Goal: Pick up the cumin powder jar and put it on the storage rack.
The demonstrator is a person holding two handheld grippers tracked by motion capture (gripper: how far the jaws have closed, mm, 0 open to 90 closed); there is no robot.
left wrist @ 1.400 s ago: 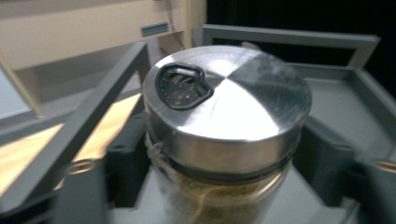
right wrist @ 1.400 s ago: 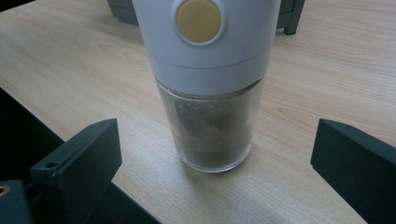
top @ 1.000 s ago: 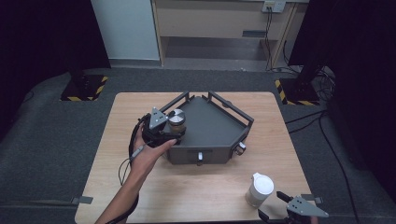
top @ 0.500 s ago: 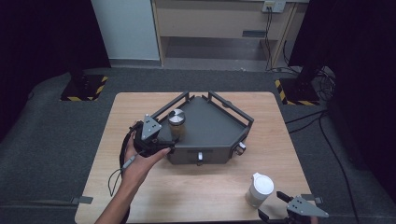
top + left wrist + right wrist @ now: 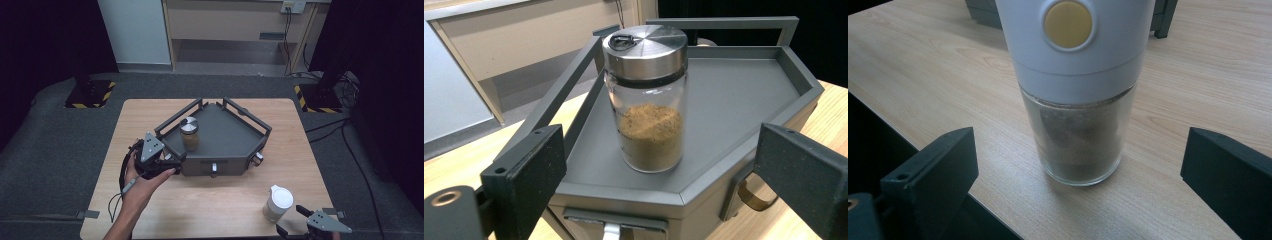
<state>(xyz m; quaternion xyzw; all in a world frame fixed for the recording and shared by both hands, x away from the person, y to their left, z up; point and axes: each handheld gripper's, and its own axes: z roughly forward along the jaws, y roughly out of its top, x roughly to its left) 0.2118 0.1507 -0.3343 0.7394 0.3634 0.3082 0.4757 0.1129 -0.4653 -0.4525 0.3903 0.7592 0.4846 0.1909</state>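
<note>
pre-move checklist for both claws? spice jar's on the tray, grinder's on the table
1. Left claw open and free of the spice jar: ok, jaws spread wide, jar stands apart ahead of them.
2. Spice jar upright on the grey tray, lid on: ok.
3. Jar well inside the tray: cannot tell for sure; it stands near the tray's front left rail.
4. Right claw open around nothing: ok, the white-topped grinder stands ahead, between the lines of the jaws, untouched.
5. Grinder upright on the table: ok, though near the front edge.
6. Path from grinder to tray: ok, bare tabletop between in the high view.
</note>
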